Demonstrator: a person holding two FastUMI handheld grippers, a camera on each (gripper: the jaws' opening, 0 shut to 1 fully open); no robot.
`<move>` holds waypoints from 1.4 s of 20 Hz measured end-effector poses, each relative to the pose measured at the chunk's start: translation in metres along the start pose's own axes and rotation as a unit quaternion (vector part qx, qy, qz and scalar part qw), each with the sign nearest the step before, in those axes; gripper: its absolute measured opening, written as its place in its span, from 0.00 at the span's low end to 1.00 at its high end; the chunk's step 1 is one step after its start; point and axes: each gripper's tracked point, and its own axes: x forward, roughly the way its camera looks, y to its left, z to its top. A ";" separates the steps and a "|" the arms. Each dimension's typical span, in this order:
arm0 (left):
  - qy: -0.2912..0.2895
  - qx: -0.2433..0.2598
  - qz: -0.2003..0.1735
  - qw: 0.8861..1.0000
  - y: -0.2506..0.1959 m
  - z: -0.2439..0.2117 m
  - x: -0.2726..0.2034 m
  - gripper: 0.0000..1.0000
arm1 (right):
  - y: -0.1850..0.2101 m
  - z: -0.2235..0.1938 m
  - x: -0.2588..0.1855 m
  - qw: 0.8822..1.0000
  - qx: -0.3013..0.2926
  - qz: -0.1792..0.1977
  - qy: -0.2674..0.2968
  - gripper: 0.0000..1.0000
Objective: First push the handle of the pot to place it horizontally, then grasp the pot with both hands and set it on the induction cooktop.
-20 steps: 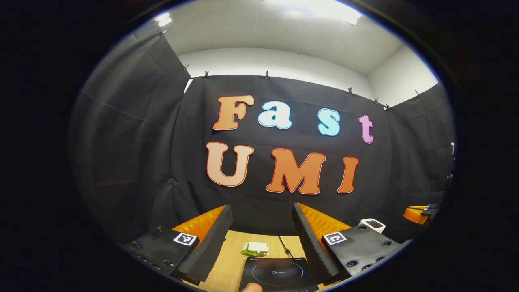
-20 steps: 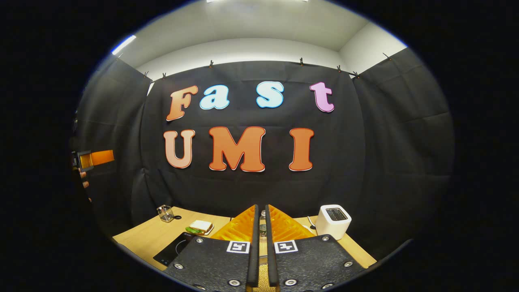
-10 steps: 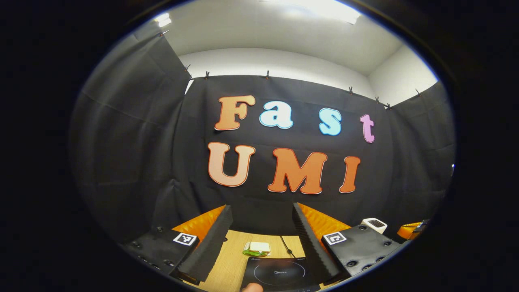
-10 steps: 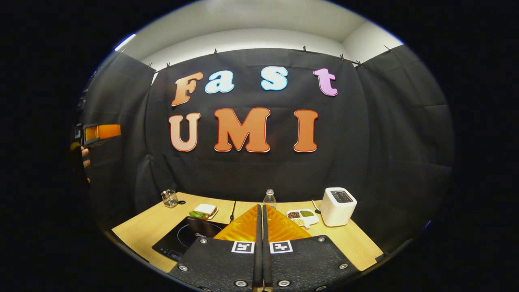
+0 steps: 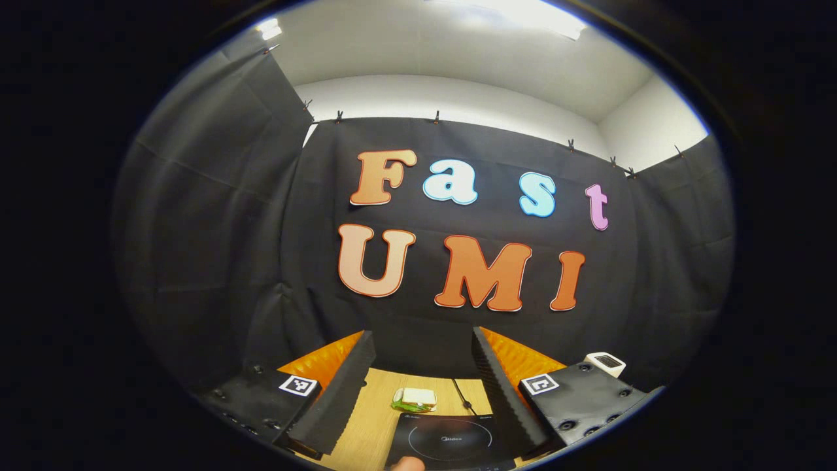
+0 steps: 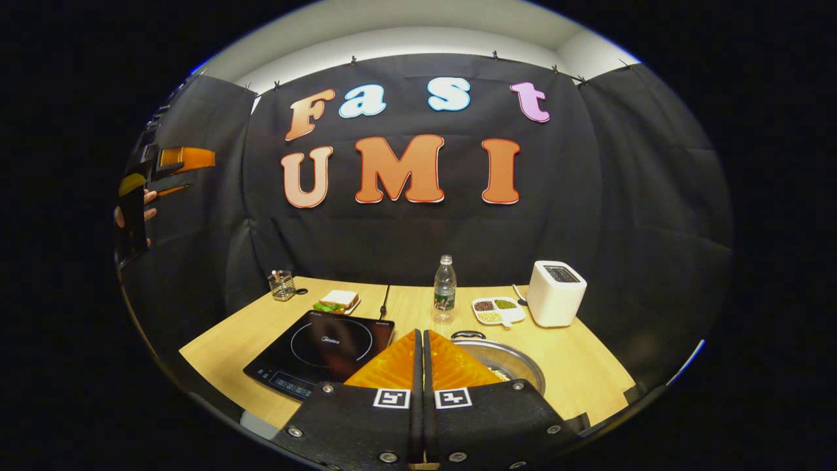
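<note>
Just beyond the closed, empty right gripper point(image 6: 419, 366), pot point(image 6: 516, 362), induction cooktop point(image 6: 320, 353) beside, left gripper point(image 5: 418, 373) wide.

A light wood grain is being shown by the surface point(image 6: 261, 333). The induction cooktop point(image 6: 320, 350) is being seen as glossy black with a thin pale ring. The pot point(image 6: 516, 363) is being rendered in silvery metal, the toaster point(image 6: 556, 294) in white, and the sandwich point(image 6: 339, 301) in white over green.
</note>
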 end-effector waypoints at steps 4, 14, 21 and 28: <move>0.000 -0.004 0.004 1.000 0.006 -0.001 -0.001 0.98 | 0.008 -0.050 0.000 0.999 -0.003 0.005 0.050 0.00; -0.017 0.002 0.024 1.000 0.023 0.000 -0.011 0.98 | 0.018 -0.148 -0.005 0.988 0.030 0.000 0.153 0.00; -0.017 0.002 0.028 0.999 0.025 -0.007 -0.010 0.98 | 0.016 -0.194 -0.007 0.978 0.043 -0.008 0.206 0.00; -0.003 0.009 0.016 1.000 0.009 -0.016 -0.006 0.98 | 0.008 -0.214 0.000 0.968 0.066 -0.009 0.242 0.00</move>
